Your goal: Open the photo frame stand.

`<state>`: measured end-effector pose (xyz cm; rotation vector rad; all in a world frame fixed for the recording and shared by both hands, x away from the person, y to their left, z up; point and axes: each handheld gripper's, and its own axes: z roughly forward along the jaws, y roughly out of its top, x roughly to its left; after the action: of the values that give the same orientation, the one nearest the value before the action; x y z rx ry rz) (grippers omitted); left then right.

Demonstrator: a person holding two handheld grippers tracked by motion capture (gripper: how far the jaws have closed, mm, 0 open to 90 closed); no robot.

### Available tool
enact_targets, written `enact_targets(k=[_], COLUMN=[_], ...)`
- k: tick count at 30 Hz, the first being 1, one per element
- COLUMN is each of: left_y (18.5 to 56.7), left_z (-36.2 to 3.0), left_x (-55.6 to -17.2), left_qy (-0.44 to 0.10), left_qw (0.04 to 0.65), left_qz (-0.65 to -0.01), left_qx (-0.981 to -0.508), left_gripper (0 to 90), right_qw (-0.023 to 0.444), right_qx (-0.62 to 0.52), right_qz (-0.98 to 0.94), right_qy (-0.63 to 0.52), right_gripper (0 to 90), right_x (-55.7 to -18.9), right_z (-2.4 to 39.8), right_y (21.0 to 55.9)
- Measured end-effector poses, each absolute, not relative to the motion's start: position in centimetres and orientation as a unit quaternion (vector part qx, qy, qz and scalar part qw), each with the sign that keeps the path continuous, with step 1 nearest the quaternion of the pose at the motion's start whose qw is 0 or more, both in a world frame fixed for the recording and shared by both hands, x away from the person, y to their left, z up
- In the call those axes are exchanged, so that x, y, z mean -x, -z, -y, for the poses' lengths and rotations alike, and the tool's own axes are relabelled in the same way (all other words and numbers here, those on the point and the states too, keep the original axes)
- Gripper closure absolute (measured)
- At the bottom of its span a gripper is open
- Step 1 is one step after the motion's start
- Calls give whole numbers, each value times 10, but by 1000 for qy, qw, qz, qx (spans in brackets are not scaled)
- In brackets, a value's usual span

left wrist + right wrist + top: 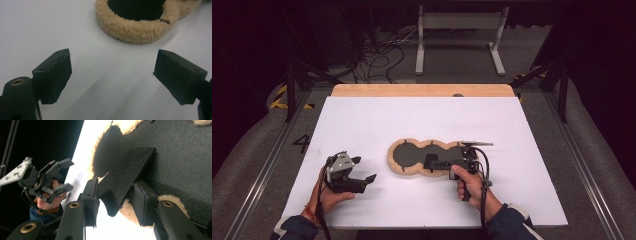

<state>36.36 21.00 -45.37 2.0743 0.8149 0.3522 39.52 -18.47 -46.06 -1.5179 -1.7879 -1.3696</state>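
A flat, three-lobed pad [408, 154] with a black lining and a tan fleece rim lies at the middle of the white board [412, 117]. My right gripper [434, 162] reaches over its near edge from the right. In the right gripper view it [116, 187] is shut on a stiff black flap [125, 172] that lifts off the pad's lining [187, 157]. The fleece rim [126, 211] shows under the jaws. My left gripper [364, 169] is held above the board to the pad's left, open, with nothing between its pads [55, 75]. The pad's fleece lobe [132, 30] lies just ahead of it.
The board rests on a wooden table whose back edge [422, 90] shows. A grey metal stand [459, 30] and loose cables [377, 55] lie on the floor beyond. Metal rails [582, 165] run along both sides. The left gripper [50, 180] is seen past the board's edge.
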Motion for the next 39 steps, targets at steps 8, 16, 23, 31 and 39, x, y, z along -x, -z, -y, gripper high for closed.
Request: enact_targets(k=[8,16,23,31,39], left_y=[454,462,464,466,466], left_z=[-185,-166,-162,-161,-156], left_x=[-409,-429,-430,-433,-436], left_qy=[-77,-32,-20,-1,10], left_qw=[444,438,430,439,437], left_qz=[-352,-367,-354,-345,-346], left_qx=[-820,-820,-830,-829,-830], left_gripper=[148,146,156,223,248], right_qw=[215,203,196,186,166], right_qx=[533,517,510,497,479], right_qz=[654,670,676,686,706], right_qy=[492,493,494,499,495], right_gripper=[598,603,604,603,600], right_x=[-398,-397,-396,-396,-395], right_z=[185,184,183,183,181], right_y=[462,461,460,460,458])
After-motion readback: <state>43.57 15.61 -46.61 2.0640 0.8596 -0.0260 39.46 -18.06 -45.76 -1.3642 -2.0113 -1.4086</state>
